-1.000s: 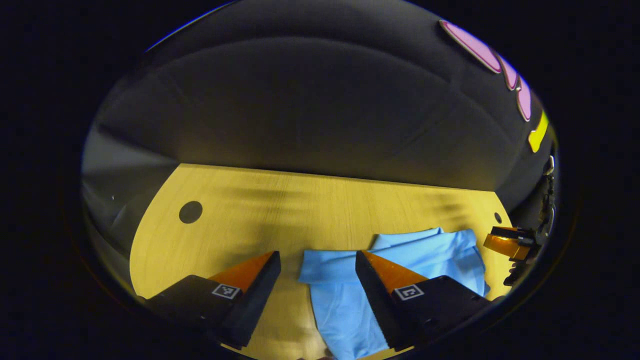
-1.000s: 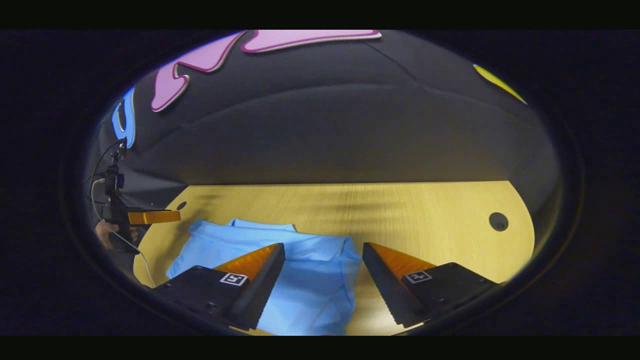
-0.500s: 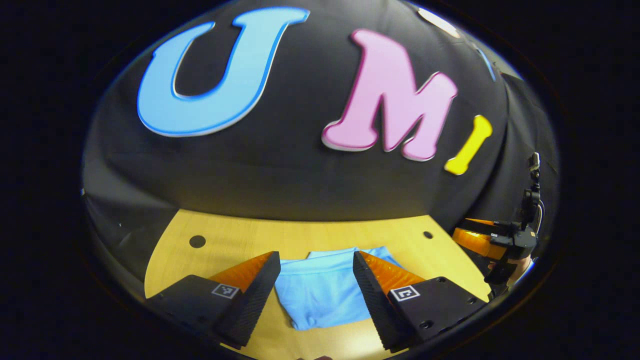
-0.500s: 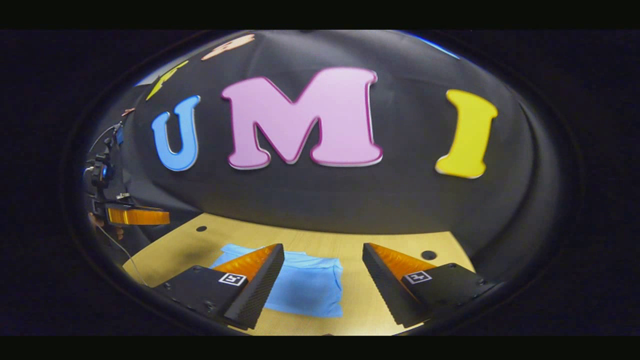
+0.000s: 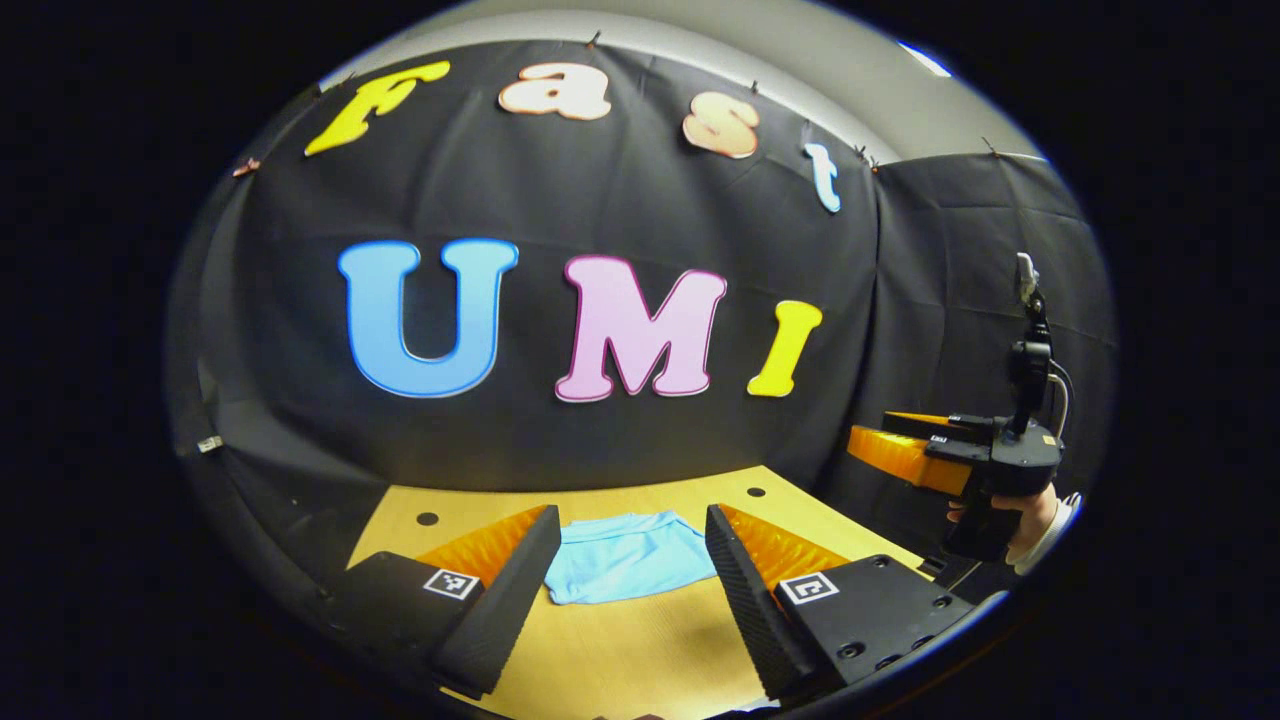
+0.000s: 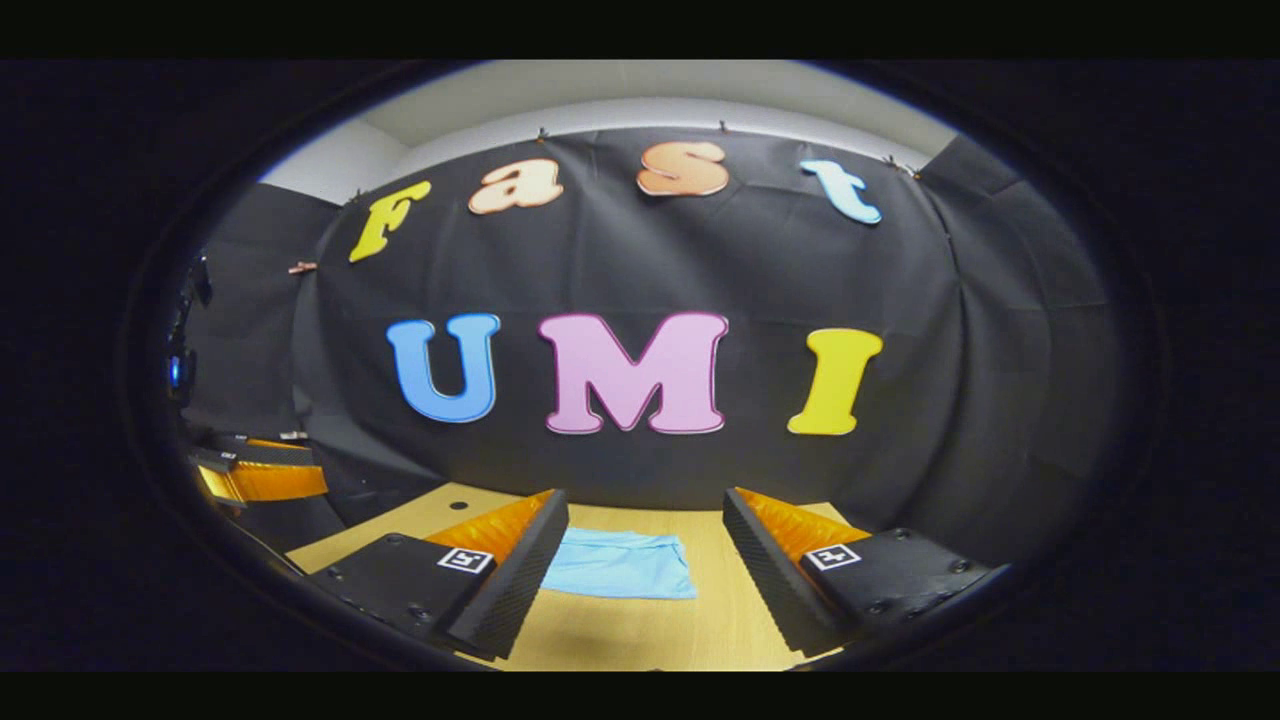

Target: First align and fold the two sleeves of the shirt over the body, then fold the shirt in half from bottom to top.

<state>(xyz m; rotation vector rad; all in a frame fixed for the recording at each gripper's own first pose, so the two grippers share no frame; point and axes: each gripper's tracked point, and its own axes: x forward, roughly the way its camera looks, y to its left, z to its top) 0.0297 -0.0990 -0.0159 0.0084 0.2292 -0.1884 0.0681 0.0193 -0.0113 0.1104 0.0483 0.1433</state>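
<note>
Light wooden table (image 5: 640, 650), grain running away toward the black wall. Two small round dark holes near the far edge in the left gripper view: one left of the shirt (image 5: 427, 519), one right of the shirt and farther back (image 5: 756, 492). In the right gripper view, one hole left of the shirt near the far edge (image 6: 457, 505). Blue shirt (image 5: 628, 556) lying flat on the tabletop, folded into a compact rectangle (image 6: 622, 577), toward the far side. Bare wood on the near side of the shirt, and beside it to the left and right.
</note>
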